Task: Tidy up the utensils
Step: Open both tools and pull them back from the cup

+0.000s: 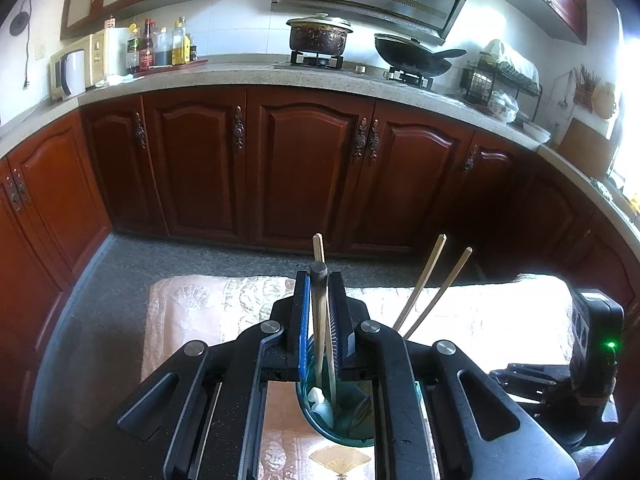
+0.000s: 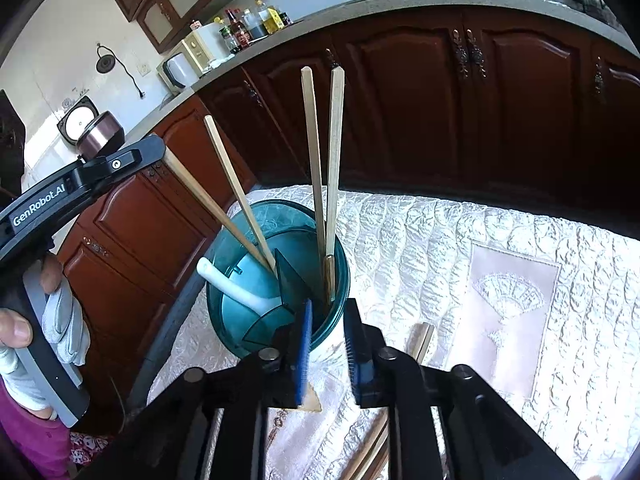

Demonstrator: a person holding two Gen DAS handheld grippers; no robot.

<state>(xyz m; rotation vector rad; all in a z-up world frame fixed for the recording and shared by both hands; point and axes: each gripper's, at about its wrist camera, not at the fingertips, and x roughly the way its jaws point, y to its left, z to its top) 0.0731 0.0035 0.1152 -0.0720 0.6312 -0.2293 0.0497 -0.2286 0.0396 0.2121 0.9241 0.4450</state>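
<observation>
A teal plastic utensil holder (image 2: 256,316) stands on a white quilted cloth (image 2: 440,240). It holds several wooden chopsticks (image 2: 332,160) and a white spoon (image 2: 236,284). My left gripper (image 1: 319,280) is shut on two chopsticks (image 1: 319,320) whose lower ends reach into the holder (image 1: 344,420). That gripper also shows at the left of the right wrist view (image 2: 152,152). My right gripper (image 2: 326,312) is open and empty just in front of the holder's near rim. More chopsticks (image 2: 420,340) lie on the cloth under it.
Dark red kitchen cabinets (image 1: 304,168) run behind the table under a stone counter (image 1: 240,72) with a pot, a wok, bottles and a dish rack. A black device with a green light (image 1: 596,344) is at the right.
</observation>
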